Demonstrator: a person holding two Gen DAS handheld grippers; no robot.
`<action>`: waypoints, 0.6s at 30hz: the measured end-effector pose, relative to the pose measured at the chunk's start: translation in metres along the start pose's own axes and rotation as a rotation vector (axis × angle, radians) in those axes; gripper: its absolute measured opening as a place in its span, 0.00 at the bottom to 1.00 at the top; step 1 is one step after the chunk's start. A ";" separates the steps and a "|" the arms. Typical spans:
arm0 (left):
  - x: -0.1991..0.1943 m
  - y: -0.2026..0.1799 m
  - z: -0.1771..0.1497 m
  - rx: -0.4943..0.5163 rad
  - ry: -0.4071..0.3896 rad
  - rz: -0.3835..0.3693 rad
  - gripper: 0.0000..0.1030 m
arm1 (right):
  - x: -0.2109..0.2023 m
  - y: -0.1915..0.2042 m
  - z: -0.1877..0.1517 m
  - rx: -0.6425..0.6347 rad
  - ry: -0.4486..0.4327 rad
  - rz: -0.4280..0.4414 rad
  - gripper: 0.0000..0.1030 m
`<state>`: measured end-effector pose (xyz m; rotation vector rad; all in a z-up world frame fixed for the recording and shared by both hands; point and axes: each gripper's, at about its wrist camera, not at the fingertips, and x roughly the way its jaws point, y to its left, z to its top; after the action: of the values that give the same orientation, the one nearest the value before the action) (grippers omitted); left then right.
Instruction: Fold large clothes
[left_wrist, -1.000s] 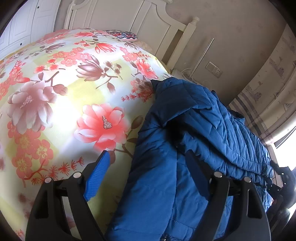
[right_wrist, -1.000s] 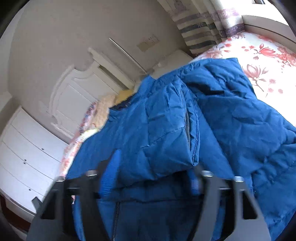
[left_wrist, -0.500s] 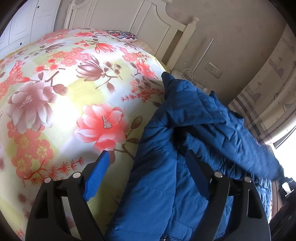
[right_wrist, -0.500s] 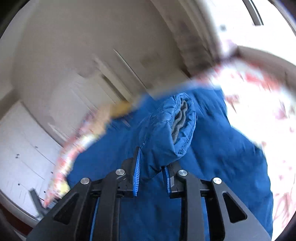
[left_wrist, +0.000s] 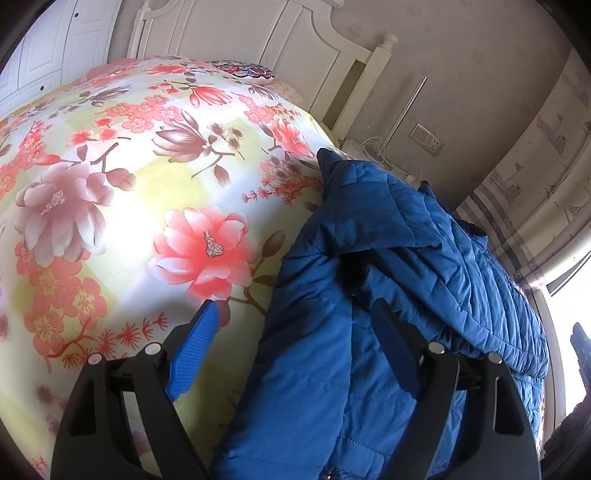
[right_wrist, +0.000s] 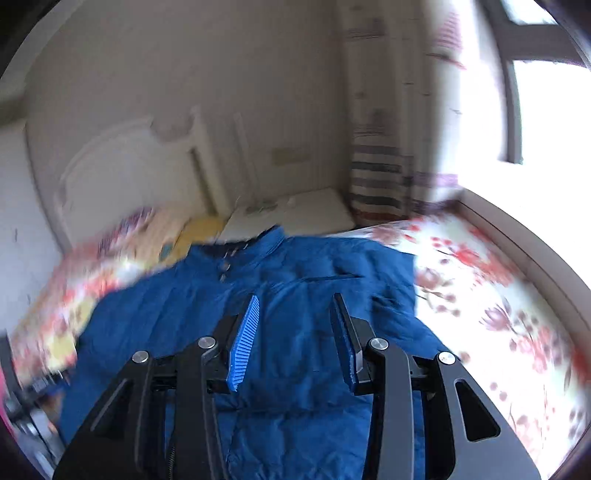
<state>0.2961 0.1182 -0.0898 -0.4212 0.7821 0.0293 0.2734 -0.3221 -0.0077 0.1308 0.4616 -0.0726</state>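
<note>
Blue padded jacket (right_wrist: 295, 332) lies spread on the bed (left_wrist: 110, 221), on the flowered bedspread, collar toward the white headboard (left_wrist: 295, 48) and one side near the bed's window-side edge. A sleeve (left_wrist: 388, 218) is folded across its body. The left gripper (left_wrist: 291, 328) stands wide open over the jacket's edge, one finger above the bedspread, the other above the fabric, gripping nothing. The right gripper (right_wrist: 293, 314) hangs above the jacket's chest, its jaws opening, with nothing between them. That view is blurred.
</note>
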 end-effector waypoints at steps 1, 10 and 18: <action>-0.001 -0.001 0.000 0.000 -0.001 0.001 0.81 | 0.009 0.004 -0.003 -0.018 0.029 -0.020 0.35; -0.004 -0.002 0.000 0.004 -0.010 0.025 0.81 | 0.063 -0.003 -0.040 -0.049 0.188 -0.038 0.41; -0.030 -0.085 0.040 0.186 -0.125 -0.035 0.91 | 0.066 0.007 -0.042 -0.105 0.187 -0.076 0.45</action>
<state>0.3172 0.0596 -0.0132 -0.2539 0.6477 -0.0490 0.3148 -0.3116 -0.0743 0.0170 0.6559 -0.1113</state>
